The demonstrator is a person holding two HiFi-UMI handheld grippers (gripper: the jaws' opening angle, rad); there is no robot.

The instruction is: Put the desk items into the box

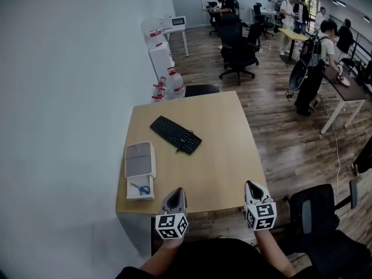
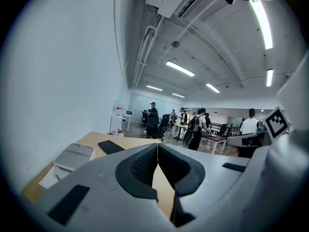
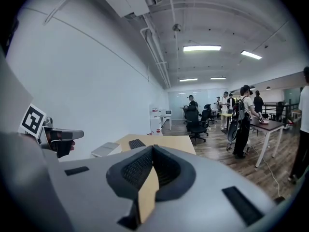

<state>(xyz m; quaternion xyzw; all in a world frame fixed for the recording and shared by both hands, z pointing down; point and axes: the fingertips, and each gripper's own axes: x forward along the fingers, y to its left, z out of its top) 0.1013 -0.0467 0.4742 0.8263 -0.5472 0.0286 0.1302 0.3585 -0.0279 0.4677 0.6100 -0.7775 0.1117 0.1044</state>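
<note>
A black keyboard (image 1: pixel 175 134) lies at the middle of the wooden desk (image 1: pixel 221 167). At the desk's left edge stands a white box (image 1: pixel 140 195) with its lid (image 1: pixel 140 159) folded back; blue scissors (image 1: pixel 141 189) lie inside it. My left gripper (image 1: pixel 178 191) hovers over the near edge, just right of the box, jaws shut and empty. My right gripper (image 1: pixel 251 185) is held at the near right corner, also shut with nothing in it. In the left gripper view the keyboard (image 2: pixel 110 147) and box (image 2: pixel 75 156) show beyond the closed left gripper (image 2: pixel 157 145). The right gripper (image 3: pixel 152 148) shows its pads together.
A white wall (image 1: pixel 70 97) runs along the desk's left side. A black office chair (image 1: pixel 325 220) stands at the near right. White cabinets and water bottles (image 1: pixel 165 86) stand beyond the far left corner. Several people and more desks (image 1: pixel 343 89) fill the back of the room.
</note>
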